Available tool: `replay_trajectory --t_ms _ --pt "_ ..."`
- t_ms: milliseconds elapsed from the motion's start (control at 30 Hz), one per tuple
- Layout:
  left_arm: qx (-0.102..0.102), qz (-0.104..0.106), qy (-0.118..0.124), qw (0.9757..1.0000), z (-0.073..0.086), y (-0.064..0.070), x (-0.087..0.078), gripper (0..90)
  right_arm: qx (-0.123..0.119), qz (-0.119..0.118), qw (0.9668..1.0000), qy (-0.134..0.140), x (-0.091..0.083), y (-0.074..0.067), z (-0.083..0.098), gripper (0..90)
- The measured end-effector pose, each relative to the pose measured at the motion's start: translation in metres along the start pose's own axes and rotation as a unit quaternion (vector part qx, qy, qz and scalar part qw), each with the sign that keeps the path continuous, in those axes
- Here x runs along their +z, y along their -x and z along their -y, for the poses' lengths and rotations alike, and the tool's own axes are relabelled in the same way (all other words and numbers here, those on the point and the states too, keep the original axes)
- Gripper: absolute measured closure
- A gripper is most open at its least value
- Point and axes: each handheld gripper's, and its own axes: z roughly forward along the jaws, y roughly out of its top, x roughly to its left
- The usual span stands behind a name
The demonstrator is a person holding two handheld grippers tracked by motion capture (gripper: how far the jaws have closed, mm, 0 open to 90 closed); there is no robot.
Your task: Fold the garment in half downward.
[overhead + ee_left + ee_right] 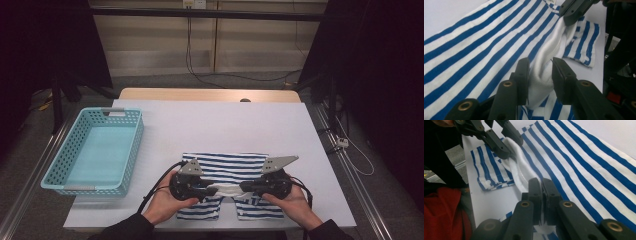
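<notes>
A blue-and-white striped garment (225, 167) lies flat near the front edge of the white table (225, 120). Its white band (225, 190) is bunched up between the two grippers. My left gripper (205, 191) holds the band's left end, and the thick white fold (549, 50) fills the space between its jaws (540, 65), touching both pads. My right gripper (245, 190) pinches the band's right end, its jaws (542, 182) nearly together on the cloth (520, 167). Each gripper view shows the other gripper clamped on the far end of the band (567, 21) (514, 148).
A light blue perforated basket (60, 170) stands at the table's left edge with nothing in it. Bare white tabletop stretches behind the garment. Cables run across the floor beyond and to the right of the table. The person's hands come in from the front edge.
</notes>
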Motion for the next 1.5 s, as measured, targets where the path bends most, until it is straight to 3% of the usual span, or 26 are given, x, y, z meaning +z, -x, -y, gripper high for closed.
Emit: replay_trajectory --t_ms 100,233,333,400,433,500,600,667,700,733,800,833,900,933,967,1000,1067,1133,1167,1200,1300,1367,1433,1500 --pt "0.012 0.002 -0.003 0.9999 0.001 0.003 -0.002 82.5 -0.004 -0.003 1.0 0.002 0.0 -0.002 0.0 87.5" --pt "0.027 0.007 -0.015 0.9995 0.002 0.009 -0.004 84.8 -0.011 -0.004 0.9999 0.0 -0.002 -0.008 0.002 87.5" --pt "0.034 0.013 -0.029 0.9989 0.003 0.013 -0.005 84.7 -0.018 -0.004 0.9998 -0.003 -0.003 -0.013 0.006 87.4" --pt "0.034 0.031 -0.009 0.9989 0.006 0.015 -0.002 84.6 -0.028 0.002 0.9996 -0.009 -0.003 -0.016 0.008 87.4" --pt "0.034 0.015 -0.024 0.999 0.007 0.018 -0.003 84.4 -0.026 0.0 0.9996 -0.007 -0.003 -0.018 0.009 87.3" --pt "0.039 0.022 -0.028 0.9986 0.008 0.019 -0.004 83.4 -0.031 -0.001 0.9995 -0.011 -0.003 -0.02 0.011 87.1" --pt "0.035 0.014 -0.024 0.999 0.011 0.022 -0.002 78.8 -0.034 0.0 0.9993 -0.015 -0.002 -0.023 0.014 85.7" --pt "0.049 0.022 -0.034 0.998 0.011 0.022 -0.003 77.6 -0.034 0.0 0.9993 -0.017 -0.002 -0.024 0.015 84.8" --pt "0.043 0.018 -0.034 0.9983 0.012 0.024 -0.002 77.6 -0.033 -0.003 0.9993 -0.016 -0.002 -0.025 0.015 84.5" --pt "0.037 0.033 -0.015 0.9987 0.014 0.024 0.0 77.9 -0.037 0.0 0.9992 -0.019 -0.002 -0.025 0.016 84.4" --pt "0.049 0.032 -0.023 0.998 0.014 0.026 0.001 79.7 -0.034 -0.003 0.9992 -0.022 -0.002 -0.027 0.017 84.0" --pt "0.056 0.017 -0.045 0.9972 0.013 0.027 -0.002 79.8 -0.04 -0.001 0.9989 -0.025 -0.001 -0.028 0.018 84.0" --pt "0.053 0.017 -0.04 0.9977 0.014 0.028 -0.001 79.7 -0.039 0.001 0.9988 -0.03 0.0 -0.03 0.019 83.2" --pt "0.036 0.018 -0.031 0.9987 0.015 0.03 0.0 79.3 -0.041 -0.002 0.9987 -0.031 0.001 -0.03 0.02 82.9" --pt "0.055 0.021 -0.044 0.9973 0.015 0.028 -0.001 78.7 -0.042 -0.003 0.9986 -0.032 0.001 -0.031 0.021 82.3" --pt "0.042 0.022 -0.035 0.9983 0.017 0.03 0.0 78.2 -0.043 -0.001 0.9985 -0.034 0.001 -0.031 0.022 81.7" --pt "0.054 0.027 -0.048 0.997 0.018 0.031 -0.001 76.6 -0.045 -0.004 0.9982 -0.039 0.003 -0.034 0.023 81.3" --pt "0.049 0.033 -0.043 0.9973 0.02 0.034 -0.001 75.2 -0.045 -0.006 0.9979 -0.046 0.003 -0.037 0.025 79.8" --pt "0.056 0.034 -0.05 0.9966 0.021 0.034 -0.002 74.9 -0.048 -0.006 0.9978 -0.046 0.004 -0.038 0.026 79.3" --pt "0.045 0.036 -0.039 0.9976 0.022 0.035 -0.001 74.4 -0.048 -0.007 0.9977 -0.048 0.004 -0.039 0.026 78.9" --pt "0.053 0.036 -0.052 0.9966 0.023 0.034 -0.002 74.0 -0.047 -0.008 0.9975 -0.052 0.004 -0.042 0.029 77.8" --pt "0.044 0.036 -0.048 0.9972 0.024 0.036 0.001 73.9 -0.05 -0.007 0.9973 -0.054 0.006 -0.044 0.031 77.1" --pt "0.058 0.041 -0.058 0.9958 0.025 0.035 0.0 73.6 -0.046 -0.006 0.9973 -0.056 0.006 -0.044 0.032 76.4" --pt "0.045 0.036 -0.044 0.9974 0.027 0.037 0.001 73.2 -0.047 -0.009 0.9974 -0.054 0.006 -0.045 0.033 76.0"
